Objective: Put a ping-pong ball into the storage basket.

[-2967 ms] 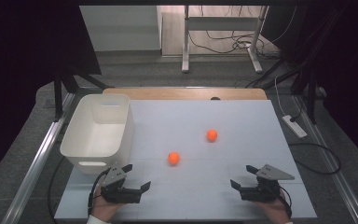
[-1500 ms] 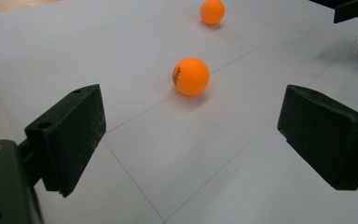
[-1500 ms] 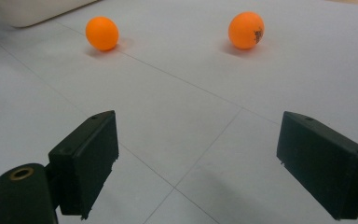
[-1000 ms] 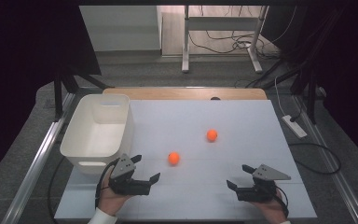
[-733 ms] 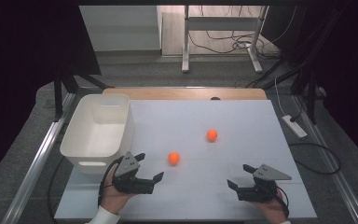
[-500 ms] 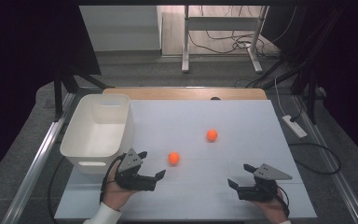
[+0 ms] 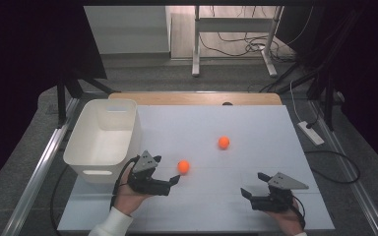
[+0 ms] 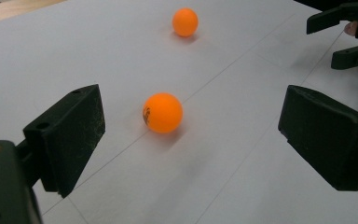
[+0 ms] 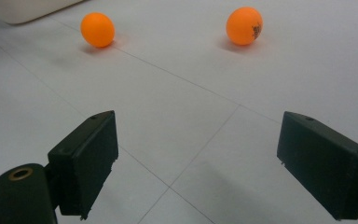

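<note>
While both pairs of jaws stand wide, the left gripper sits just short of the nearer orange ball on the white table; the right gripper rests well apart, holding nothing.

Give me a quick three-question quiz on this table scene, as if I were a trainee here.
1. How many orange balls lie on the table?
2. True or false: the white bin holds a ball.
3. Which gripper is closer to a ball: A left, B right?

Key:
1. Two: the near ball and the far ball.
2. False; it looks empty.
3. A: the left gripper, jaws open, faces the near ball; the right gripper is farther off.
</note>
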The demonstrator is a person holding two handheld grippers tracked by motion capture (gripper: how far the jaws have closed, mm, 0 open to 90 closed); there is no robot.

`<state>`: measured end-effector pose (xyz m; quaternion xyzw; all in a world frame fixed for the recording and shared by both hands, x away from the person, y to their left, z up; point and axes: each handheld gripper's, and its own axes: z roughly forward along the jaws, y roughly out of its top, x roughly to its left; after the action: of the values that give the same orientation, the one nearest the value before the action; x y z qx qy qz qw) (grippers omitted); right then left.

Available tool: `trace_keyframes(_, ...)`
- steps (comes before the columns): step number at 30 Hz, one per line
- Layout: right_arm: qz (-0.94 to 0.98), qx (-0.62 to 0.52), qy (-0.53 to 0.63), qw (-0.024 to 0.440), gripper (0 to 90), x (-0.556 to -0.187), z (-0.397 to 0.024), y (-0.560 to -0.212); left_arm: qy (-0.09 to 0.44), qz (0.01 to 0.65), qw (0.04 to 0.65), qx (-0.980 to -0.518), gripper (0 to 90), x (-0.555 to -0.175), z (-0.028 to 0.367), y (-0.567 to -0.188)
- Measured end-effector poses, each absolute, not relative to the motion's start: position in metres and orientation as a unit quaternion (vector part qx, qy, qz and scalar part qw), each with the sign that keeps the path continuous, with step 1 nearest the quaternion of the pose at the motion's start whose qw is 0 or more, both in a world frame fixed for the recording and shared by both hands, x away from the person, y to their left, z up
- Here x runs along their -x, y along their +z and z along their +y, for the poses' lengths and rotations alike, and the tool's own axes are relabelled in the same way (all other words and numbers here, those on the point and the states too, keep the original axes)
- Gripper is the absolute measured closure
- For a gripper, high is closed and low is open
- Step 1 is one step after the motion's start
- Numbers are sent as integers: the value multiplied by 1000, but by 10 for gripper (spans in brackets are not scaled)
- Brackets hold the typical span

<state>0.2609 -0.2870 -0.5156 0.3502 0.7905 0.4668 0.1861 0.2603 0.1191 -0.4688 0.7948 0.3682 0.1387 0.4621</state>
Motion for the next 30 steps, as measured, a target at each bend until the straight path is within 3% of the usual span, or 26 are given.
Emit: trace_keyframes(30,788,-352,469,190,123,-261,-288,-515,139,364,438,-810,85,-287,94,-459)
